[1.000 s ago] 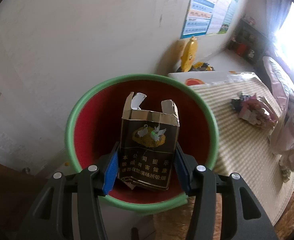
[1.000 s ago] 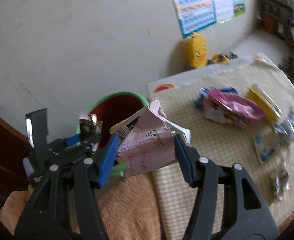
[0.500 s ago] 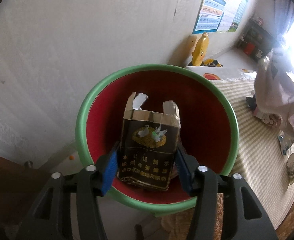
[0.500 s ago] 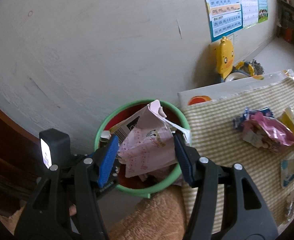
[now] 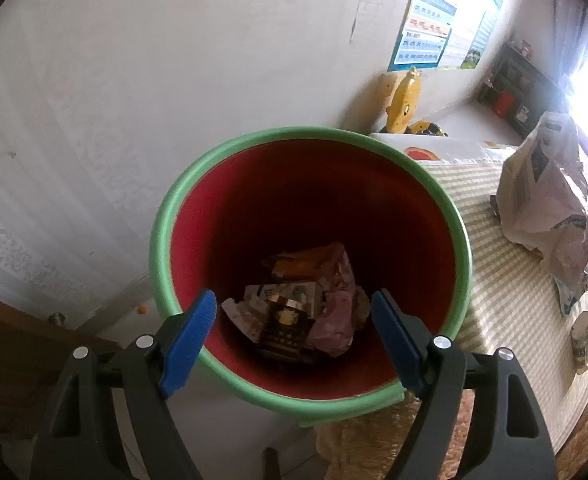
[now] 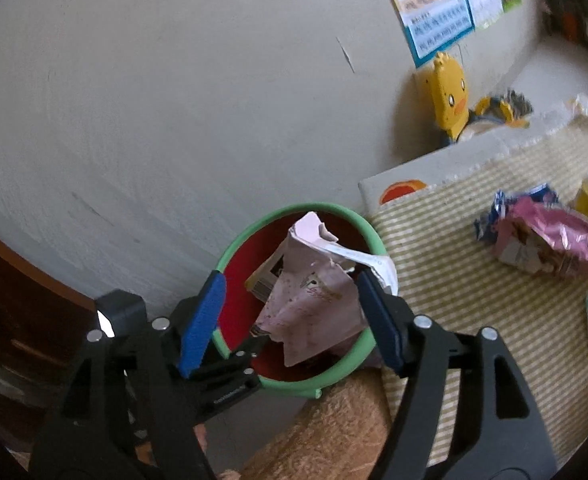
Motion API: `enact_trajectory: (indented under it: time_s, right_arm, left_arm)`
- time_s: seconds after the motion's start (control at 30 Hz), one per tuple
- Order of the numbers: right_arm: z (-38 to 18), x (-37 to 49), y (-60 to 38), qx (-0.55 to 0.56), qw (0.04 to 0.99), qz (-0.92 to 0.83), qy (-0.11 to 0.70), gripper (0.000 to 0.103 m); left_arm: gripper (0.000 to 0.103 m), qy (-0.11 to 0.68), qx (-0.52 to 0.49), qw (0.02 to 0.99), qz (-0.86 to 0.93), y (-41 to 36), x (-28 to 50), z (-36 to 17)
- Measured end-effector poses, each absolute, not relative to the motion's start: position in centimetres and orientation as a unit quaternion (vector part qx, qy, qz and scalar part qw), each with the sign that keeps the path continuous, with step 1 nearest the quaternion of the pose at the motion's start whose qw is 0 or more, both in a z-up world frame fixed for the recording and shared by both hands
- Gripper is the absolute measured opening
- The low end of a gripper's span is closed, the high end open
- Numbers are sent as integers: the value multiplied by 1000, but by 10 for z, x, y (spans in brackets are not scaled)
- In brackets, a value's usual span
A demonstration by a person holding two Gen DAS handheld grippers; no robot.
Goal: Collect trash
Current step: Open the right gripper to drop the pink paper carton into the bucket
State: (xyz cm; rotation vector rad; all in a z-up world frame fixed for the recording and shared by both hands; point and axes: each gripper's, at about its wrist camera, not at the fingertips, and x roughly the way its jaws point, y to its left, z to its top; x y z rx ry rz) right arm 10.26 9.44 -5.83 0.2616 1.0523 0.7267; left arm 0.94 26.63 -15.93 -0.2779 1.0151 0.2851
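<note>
Left gripper (image 5: pixel 294 304): jaws apart, just been opening, nothing between the pads; hangs over the mouth of the green-rimmed bin (image 5: pixel 165 220). Dark packet (image 5: pixel 285 328) already down among other scraps at the red bottom. Same view, off to the right: pink-white wrapper (image 5: pixel 546 184) up in the air, seemingly beyond the rim and above the striped cloth (image 5: pixel 502 280) rather than above the hole. Right wrist view: right gripper (image 6: pixel 289 280) apart too, just been opening; wrapper between the jaws, clear of the left pad, against or just beside the right one, not pinched. From here lines up with the bin mouth, but depth hard to judge. Likely trouble: light, crumpled sheet, so may cling to the right pad and not drop, or drift and catch on the rim, then slide outside onto the cloth or the brown plush stuff near the bin's front. Second hazard: left gripper close inside the rim, so may block the fall or, if pulled back carelessly, nudge and tip the bin. More litter (image 6: pixel 550 240) waiting on the cloth, well apart from the bin; job far from finished.
</note>
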Motion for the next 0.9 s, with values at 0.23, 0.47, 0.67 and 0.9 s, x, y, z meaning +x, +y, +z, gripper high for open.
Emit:
enact_trajectory:
  time_s: [0.23, 0.47, 0.67, 0.9]
  right_arm:
    - [-46, 98, 115, 105, 782, 387, 477, 67]
    - [-56, 98, 132, 79, 778, 389, 487, 41]
    - [-75, 106, 125, 82, 783, 351, 506, 53]
    - [-96, 96, 127, 36, 755, 386, 529, 60]
  left_arm:
    - [77, 491, -140, 849, 137, 258, 8, -162]
    - [77, 490, -151, 844, 155, 265, -4, -162]
    - [77, 469, -174, 847, 177, 282, -13, -158]
    - [77, 454, -201, 849, 180, 300, -10, -155]
